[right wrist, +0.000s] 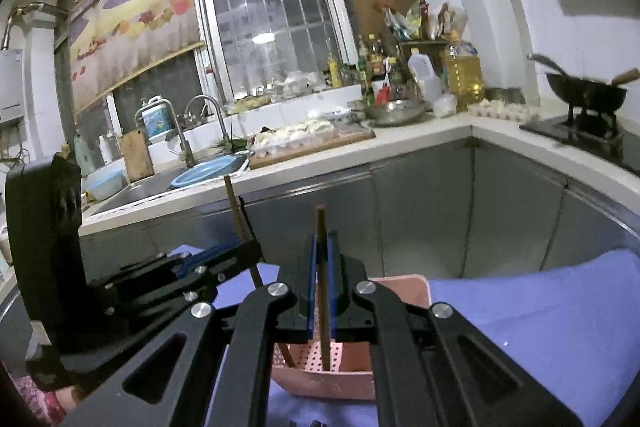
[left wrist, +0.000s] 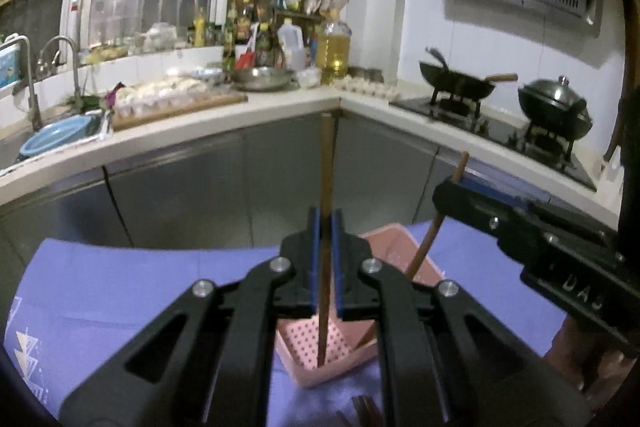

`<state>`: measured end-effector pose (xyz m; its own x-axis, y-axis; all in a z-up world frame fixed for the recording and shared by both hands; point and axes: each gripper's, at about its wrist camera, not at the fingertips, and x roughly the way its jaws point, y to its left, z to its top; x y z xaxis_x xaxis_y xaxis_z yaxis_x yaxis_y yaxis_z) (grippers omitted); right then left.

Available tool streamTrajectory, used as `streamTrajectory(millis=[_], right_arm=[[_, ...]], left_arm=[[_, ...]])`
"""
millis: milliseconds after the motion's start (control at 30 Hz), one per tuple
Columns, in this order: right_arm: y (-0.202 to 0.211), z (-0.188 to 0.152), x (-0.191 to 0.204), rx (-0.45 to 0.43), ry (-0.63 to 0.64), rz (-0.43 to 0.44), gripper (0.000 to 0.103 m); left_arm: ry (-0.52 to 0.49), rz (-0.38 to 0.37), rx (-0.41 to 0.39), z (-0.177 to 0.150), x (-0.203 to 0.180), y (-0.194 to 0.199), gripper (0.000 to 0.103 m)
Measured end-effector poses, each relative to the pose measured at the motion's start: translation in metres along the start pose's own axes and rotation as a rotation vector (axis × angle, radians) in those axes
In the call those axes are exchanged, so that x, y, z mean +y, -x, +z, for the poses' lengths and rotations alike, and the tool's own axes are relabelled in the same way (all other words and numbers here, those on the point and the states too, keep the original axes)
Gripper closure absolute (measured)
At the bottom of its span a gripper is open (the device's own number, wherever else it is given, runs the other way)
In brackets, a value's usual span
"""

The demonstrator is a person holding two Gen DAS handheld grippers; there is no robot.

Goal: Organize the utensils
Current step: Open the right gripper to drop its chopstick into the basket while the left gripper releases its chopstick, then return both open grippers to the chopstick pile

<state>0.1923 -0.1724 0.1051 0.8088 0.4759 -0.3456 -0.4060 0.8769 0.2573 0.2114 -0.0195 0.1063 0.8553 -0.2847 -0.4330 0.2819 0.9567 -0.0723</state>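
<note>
My left gripper [left wrist: 327, 215] is shut on a brown chopstick [left wrist: 327, 163] held upright. The chopstick's lower tip sits inside a pink perforated basket [left wrist: 394, 233] on the purple cloth. My right gripper [left wrist: 448, 187] comes in from the right, shut on a second chopstick [left wrist: 426, 247] that leans into the same basket. In the right wrist view, the right gripper [right wrist: 321, 239] clamps its chopstick [right wrist: 320, 223] upright over the basket [right wrist: 404, 287]. The left gripper [right wrist: 246, 243] stands to its left with its own chopstick [right wrist: 234, 203] slanting down.
The purple cloth [left wrist: 120, 287] covers the table, and dark utensil ends [left wrist: 364, 407] lie near its front edge. Beyond it are grey cabinets [left wrist: 200, 187], a crowded white counter [left wrist: 240, 115], a sink with a blue bowl [right wrist: 204, 175] and woks on the stove [left wrist: 460, 87].
</note>
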Motion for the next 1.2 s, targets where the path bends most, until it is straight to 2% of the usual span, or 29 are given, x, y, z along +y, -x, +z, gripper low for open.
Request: streamTrajectory(millis=[100,167,233,267,433,533,667,767,833,933,1100,1200], right_arm=[[0.007,-0.001,0.003,-0.003,-0.008,-0.001,0.092],[0.015,0.000,0.005,-0.019,-0.008,0.001,0.077],[0.025,0.000,0.006,-0.049,-0.007,-0.009,0.048],[0.031,0.000,0.007,-0.069,-0.002,-0.014,0.047],[0.068,-0.002,0.016,-0.138,0.017,-0.026,0.047],[0.098,-0.014,0.016,-0.188,-0.005,-0.035,0.047],[0.132,-0.051,0.010,-0.212,-0.048,-0.052,0.047],[0.139,-0.090,0.004,-0.135,-0.084,-0.069,0.052],[0.134,-0.118,0.000,-0.037,-0.107,-0.067,0.068],[0.122,-0.158,0.000,0.119,-0.131,-0.061,0.082],[0.106,-0.206,0.010,0.300,-0.109,-0.063,0.085],[0.106,-0.221,0.015,0.341,-0.082,-0.067,0.085]], left_arm=[[0.000,0.012,0.025,-0.005,-0.001,0.005,0.098],[0.015,0.007,0.010,-0.005,0.001,0.016,0.098],[0.032,0.003,-0.017,-0.005,0.002,0.032,0.097],[0.037,0.005,-0.025,-0.005,0.003,0.038,0.097],[0.089,0.000,-0.082,-0.010,0.008,0.086,0.097],[0.121,-0.015,-0.100,-0.024,0.012,0.114,0.097],[0.131,-0.011,-0.041,-0.060,0.015,0.133,0.097],[0.165,-0.025,0.050,-0.095,0.021,0.132,0.097],[0.191,-0.056,0.148,-0.123,0.022,0.123,0.097],[0.206,-0.088,0.257,-0.150,0.016,0.107,0.097],[0.229,-0.186,0.395,-0.178,-0.008,0.083,0.097],[0.226,-0.211,0.456,-0.186,-0.023,0.066,0.097]])
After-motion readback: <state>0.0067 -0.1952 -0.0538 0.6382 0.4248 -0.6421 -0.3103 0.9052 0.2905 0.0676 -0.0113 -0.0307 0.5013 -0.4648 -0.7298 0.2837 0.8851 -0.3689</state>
